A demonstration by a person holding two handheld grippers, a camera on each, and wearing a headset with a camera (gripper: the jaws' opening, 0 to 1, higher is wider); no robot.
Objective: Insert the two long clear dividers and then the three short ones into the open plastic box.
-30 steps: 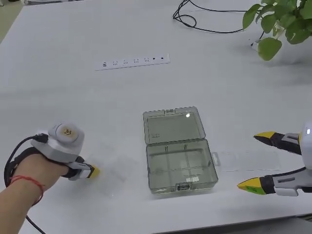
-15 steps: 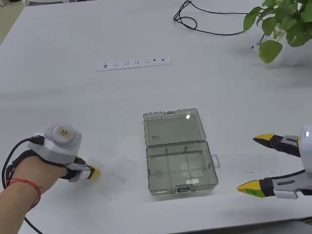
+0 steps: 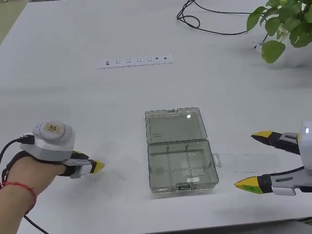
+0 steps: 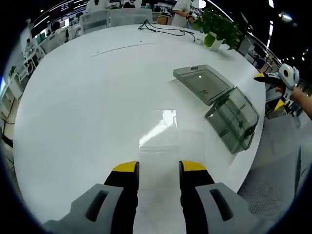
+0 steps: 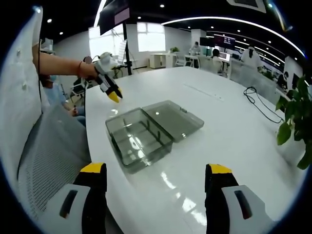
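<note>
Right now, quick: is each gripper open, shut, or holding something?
Left gripper: open, jaws slightly apart, holding nothing.
Right gripper: wide open, holding nothing.

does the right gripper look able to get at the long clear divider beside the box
Probably yes: the right gripper is open, and the long clear divider lies flat between it and the box, nothing in the way.

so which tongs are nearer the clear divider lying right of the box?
Right. The right tongs are open with a tip on either side of the divider in the head view; the left tongs are on the box's other side, well away.
</note>
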